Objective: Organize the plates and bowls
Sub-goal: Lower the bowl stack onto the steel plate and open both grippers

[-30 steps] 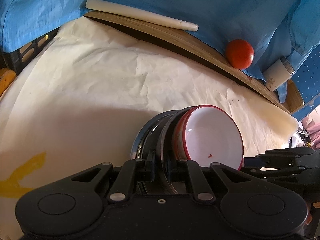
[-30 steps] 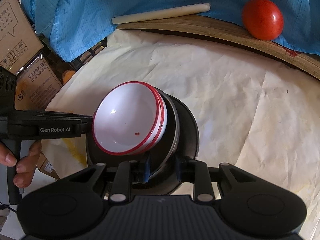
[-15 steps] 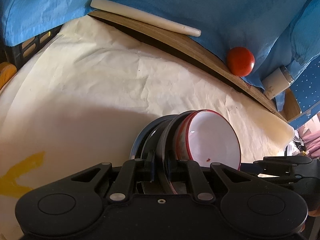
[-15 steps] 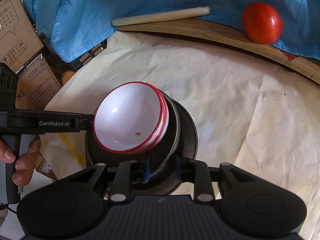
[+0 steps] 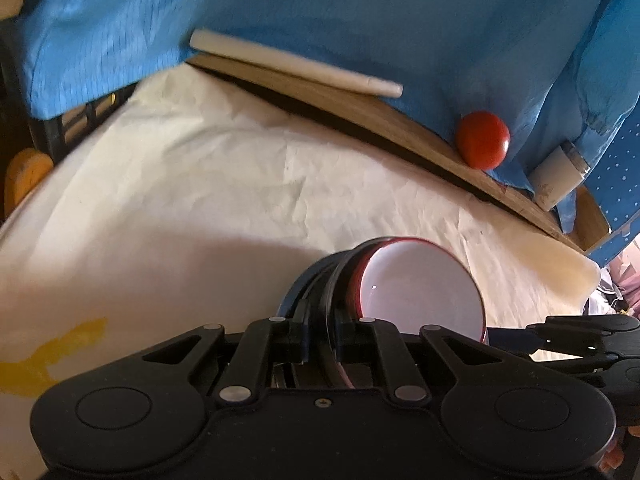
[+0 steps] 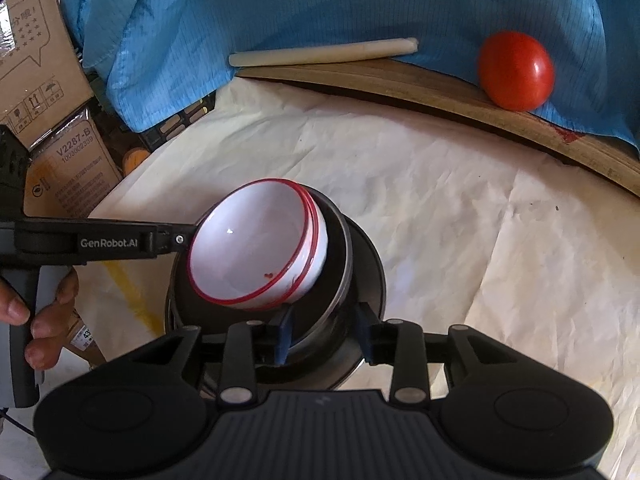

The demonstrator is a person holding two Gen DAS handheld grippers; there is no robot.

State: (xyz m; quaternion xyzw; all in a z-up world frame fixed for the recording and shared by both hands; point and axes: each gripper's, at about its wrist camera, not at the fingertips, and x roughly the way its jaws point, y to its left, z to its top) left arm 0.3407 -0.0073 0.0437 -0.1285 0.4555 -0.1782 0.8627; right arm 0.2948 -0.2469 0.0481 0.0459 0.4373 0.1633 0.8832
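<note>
- The stack (image 6: 276,280), red-rimmed white bowls (image 6: 256,248) nested in dark dishes, sits near on the paper-covered surface (image 6: 440,220).
- Left claw (image 5: 320,336) pinches its left rim.
- Right claw (image 6: 324,334), opening, straddles the near rim, pads clear.

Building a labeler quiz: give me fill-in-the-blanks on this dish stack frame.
1. The white bowls have ____ rims.
2. The bowls sit nested inside dark ____.
3. The left tongs are shut on the stack's ____.
4. The round red thing on the blue cloth is a ____.

Missing: red; plates; rim; tomato
</note>
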